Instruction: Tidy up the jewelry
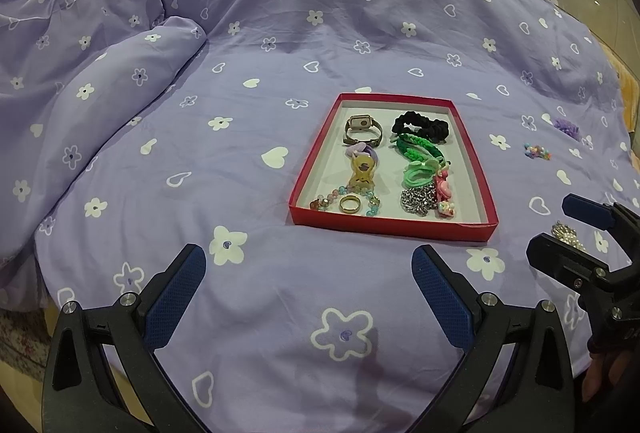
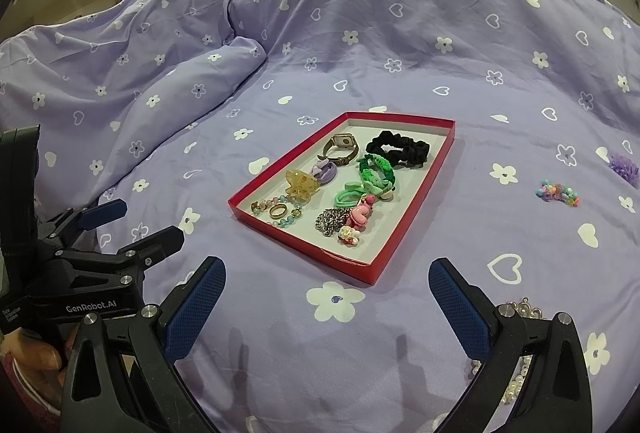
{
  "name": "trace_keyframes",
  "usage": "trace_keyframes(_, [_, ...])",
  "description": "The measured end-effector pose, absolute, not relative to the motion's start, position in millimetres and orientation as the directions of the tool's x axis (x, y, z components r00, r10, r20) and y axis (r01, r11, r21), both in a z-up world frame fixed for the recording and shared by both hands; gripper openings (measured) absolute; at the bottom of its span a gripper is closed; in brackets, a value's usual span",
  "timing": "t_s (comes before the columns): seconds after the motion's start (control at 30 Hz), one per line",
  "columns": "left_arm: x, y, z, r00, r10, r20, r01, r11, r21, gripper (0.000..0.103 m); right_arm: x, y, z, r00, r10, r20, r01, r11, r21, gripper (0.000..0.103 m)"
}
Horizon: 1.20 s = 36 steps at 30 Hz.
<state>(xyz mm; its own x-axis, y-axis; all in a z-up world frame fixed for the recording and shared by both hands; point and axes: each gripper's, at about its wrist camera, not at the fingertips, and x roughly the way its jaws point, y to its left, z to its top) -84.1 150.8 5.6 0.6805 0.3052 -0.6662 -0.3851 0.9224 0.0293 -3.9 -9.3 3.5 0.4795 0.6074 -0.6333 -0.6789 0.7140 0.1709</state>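
As both tongs hovered low over the bed, the right tongs stood wide and empty, as did the left tongs. Nearest, a pearl strand lay under the right tongs' outer finger: limp, slippery beads, probably best pinched across a bunched section. Farther right sat a colourful bead bracelet and purple scrunchie, light and soft. The red tray lay beyond, already holding jewelry.
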Motion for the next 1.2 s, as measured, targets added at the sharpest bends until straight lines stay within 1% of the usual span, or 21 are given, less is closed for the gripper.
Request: trace_keyframes(1.2, [-82.9,149.9,5.3,0.679,0.311,-0.665,-0.385,0.922,0.038,0.103,-4.5,-10.0,6.9,0.481,0.618,-0.622,-0.686,0.707,0.173,0.103])
